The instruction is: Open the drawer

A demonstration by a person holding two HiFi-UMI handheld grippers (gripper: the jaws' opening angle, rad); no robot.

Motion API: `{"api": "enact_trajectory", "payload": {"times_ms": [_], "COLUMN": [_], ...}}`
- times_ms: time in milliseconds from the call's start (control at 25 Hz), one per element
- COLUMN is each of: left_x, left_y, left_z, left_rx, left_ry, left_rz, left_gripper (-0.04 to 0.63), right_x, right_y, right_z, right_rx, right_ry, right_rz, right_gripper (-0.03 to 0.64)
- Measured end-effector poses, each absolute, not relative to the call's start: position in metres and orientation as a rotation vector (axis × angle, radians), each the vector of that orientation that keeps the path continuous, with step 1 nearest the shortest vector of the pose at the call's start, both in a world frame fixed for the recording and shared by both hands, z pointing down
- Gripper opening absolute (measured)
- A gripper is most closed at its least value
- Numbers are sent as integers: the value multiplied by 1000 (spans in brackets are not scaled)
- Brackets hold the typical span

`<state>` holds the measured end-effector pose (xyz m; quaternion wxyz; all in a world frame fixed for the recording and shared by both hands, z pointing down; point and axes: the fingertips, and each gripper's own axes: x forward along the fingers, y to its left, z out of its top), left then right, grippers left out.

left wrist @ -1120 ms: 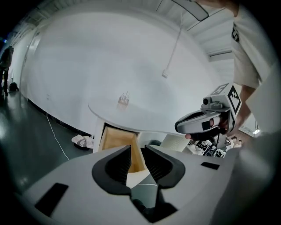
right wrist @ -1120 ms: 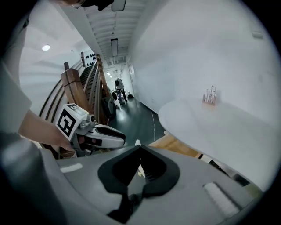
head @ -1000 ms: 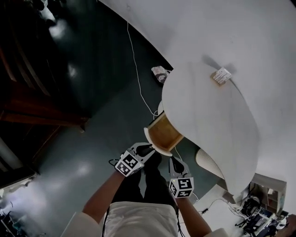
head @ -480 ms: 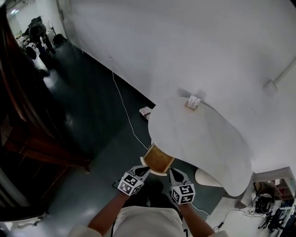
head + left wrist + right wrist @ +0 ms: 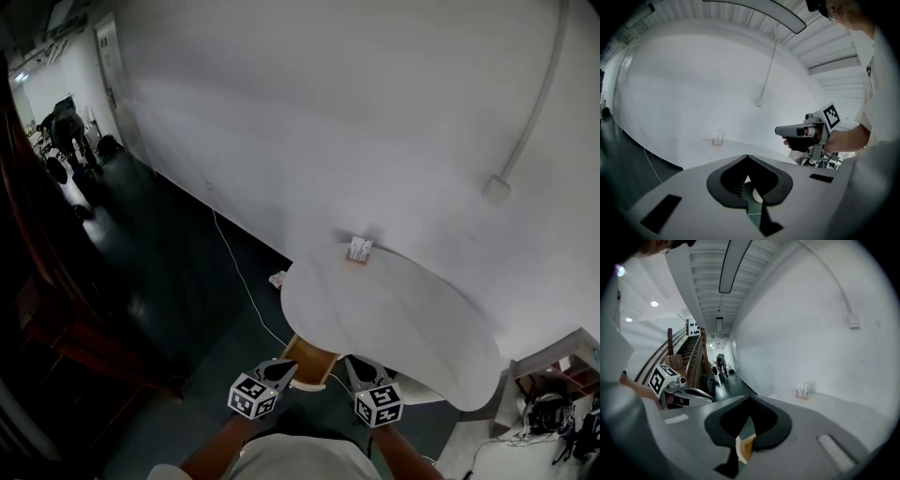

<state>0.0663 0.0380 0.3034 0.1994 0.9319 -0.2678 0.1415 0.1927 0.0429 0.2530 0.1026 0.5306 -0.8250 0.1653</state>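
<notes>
Left claw (image 5: 748,158) jaws just closed together, nothing between. Right claw (image 5: 750,398) jaws together, empty. Both sit just off the table (image 5: 403,323) near edge, flanking the drawer (image 5: 311,360). Drawer sticks out from under that edge, front toward the person; long axis unclear. Open floor (image 5: 187,309) left of table, wall (image 5: 375,122) behind.

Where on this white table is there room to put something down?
Nearly all the tabletop is bare, from the small box by the wall to the near edge. It is crowded only below that edge, at the open drawer.
</notes>
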Motion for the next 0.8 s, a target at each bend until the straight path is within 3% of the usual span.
{"api": "enact_trajectory", "payload": {"times_ms": [800], "left_x": [131], "left_y": [94], "left_z": [184], "left_rx": [2644], "left_ry": [-1228], "left_rz": [139], "left_gripper": [6], "right_x": [280], "right_y": [88], "right_z": [162], "right_rx": [1281], "right_ry": [-2696], "right_rz": [116], "right_gripper": [11]}}
